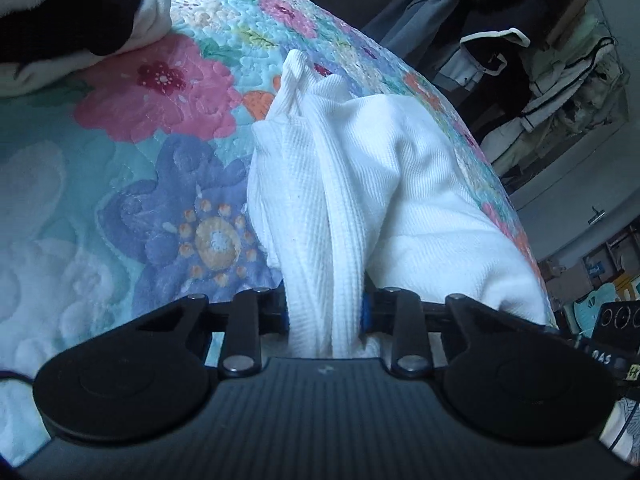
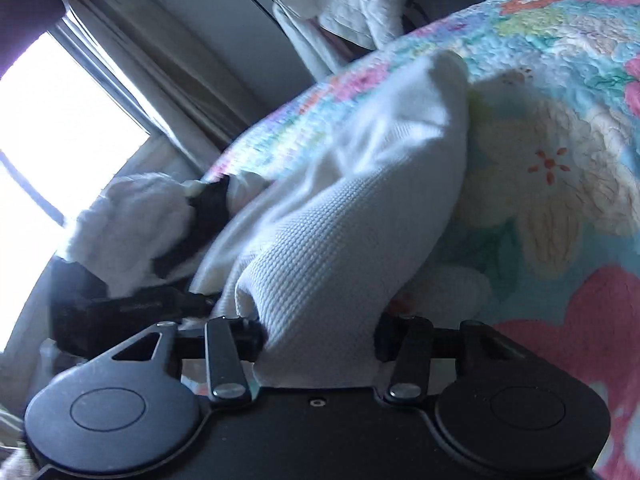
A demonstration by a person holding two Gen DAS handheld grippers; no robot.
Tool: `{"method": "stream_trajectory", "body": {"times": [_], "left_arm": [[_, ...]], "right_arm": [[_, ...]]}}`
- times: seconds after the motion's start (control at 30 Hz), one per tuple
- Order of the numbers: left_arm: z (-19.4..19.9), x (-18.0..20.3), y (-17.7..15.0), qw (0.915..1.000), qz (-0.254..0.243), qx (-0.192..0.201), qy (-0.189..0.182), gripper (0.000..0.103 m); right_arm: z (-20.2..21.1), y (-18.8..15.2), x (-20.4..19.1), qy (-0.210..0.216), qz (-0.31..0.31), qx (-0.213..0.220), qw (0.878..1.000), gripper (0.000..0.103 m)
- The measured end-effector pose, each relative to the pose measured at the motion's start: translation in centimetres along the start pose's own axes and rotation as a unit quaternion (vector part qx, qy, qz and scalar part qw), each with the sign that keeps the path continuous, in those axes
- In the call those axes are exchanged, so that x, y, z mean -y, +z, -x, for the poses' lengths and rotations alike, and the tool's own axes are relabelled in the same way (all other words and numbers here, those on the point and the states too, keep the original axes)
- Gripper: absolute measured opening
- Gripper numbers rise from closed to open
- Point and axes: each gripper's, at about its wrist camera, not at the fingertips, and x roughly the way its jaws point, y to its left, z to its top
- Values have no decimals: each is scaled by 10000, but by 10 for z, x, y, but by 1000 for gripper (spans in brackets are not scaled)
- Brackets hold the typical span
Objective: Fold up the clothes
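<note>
- We see the left gripper (image 1: pixel 325 312) clamped on the white waffle-knit garment (image 1: pixel 360 184) — fabric bunched between its jaws.
- The right gripper (image 2: pixel 318 340) likewise pinches it, above the floral quilted bedspread (image 1: pixel 160 92); black-and-white clothes pile (image 1: pixel 76 16) at 10 o'clock.

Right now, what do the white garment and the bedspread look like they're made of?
White garment: a soft knit, probably cotton, matte; fine waffle-like ribs show across it and it drapes in thick folds. Bedspread: quilted printed fabric, likely cotton or polyester; stitched lines puff up the floral pattern.
</note>
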Motion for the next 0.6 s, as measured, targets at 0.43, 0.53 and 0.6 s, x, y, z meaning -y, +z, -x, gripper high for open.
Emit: {"method": "stream_trajectory", "body": {"times": [0.43,0.53,0.6], "left_arm": [[54,-6,-44,9881,1029,-1034,-489,28],[41,11,-9,9908,669,-1096,-439,28],[26,14,25,9909,707,-1070,-409,29]], "right_arm": [[38,9,-11,398,-1787,-1103,9769,54],[30,31,4,385,-2344,-1230,9636,54],[25,45,14,375,-2711,-1312,9528,54]]}}
